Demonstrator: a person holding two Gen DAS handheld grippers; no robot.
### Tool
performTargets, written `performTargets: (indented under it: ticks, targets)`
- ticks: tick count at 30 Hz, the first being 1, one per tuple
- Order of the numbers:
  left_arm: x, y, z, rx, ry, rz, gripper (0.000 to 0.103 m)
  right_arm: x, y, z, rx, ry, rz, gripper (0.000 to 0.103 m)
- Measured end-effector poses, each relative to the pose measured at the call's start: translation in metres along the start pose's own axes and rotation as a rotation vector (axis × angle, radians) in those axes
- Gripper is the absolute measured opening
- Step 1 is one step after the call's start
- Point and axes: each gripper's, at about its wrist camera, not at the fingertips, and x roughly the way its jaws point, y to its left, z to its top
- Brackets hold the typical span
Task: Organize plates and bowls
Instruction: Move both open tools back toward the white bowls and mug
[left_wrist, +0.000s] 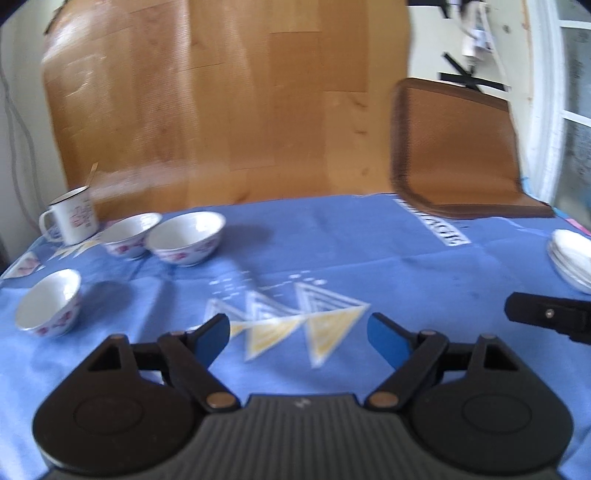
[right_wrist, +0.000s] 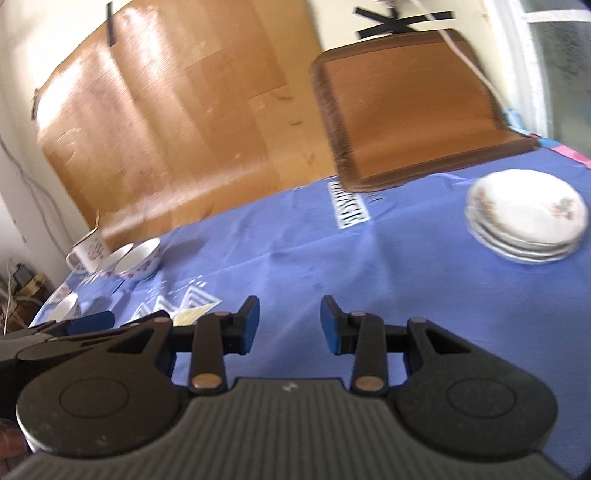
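Three white bowls with red floral print stand toward the table's left edge: two touching side by side (left_wrist: 186, 238) (left_wrist: 129, 235) near the far edge, one (left_wrist: 48, 302) apart, nearer. One enamel mug (left_wrist: 72, 220) sits at the far left corner. One stack of plates (right_wrist: 526, 218) rests near the right edge; about three plates, blurred. Two boards lean behind: a large wooden board (left_wrist: 221, 99) and a smaller brown-rimmed one (left_wrist: 458, 147).

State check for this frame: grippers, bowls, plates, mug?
Left gripper: open, empty.
Right gripper: open, empty.
Three bowls: upright, unstacked, look empty.
Plates: stacked, right side of tablecloth.
Mug: upright, a stick-like thing inside.
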Motion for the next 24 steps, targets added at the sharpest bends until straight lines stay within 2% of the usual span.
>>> performTargets:
  ticks: [8, 12, 18, 20, 24]
  targets:
    - [0.006, 0.043, -0.004, -0.044, -0.024, 0.106, 0.085, 0.018, 0.032, 0.006, -0.081, 0.012, 0.069, 0.040]
    - [0.006, 0.064, -0.007, -0.086, -0.054, 0.121, 0.086, 0.032, 0.049, 0.014, -0.120, 0.014, 0.121, 0.040]
    - [0.006, 0.094, -0.016, -0.172, -0.117, 0.182, 0.088, 0.064, 0.076, 0.030, -0.163, 0.033, 0.184, 0.040]
    - [0.008, 0.102, -0.018, -0.226, -0.113, 0.177, 0.087, 0.080, 0.087, 0.036, -0.169, 0.059, 0.223, 0.038]
    - [0.003, 0.110, -0.020, -0.282, -0.158, 0.192, 0.088, 0.118, 0.106, 0.048, -0.146, 0.120, 0.261, 0.034]
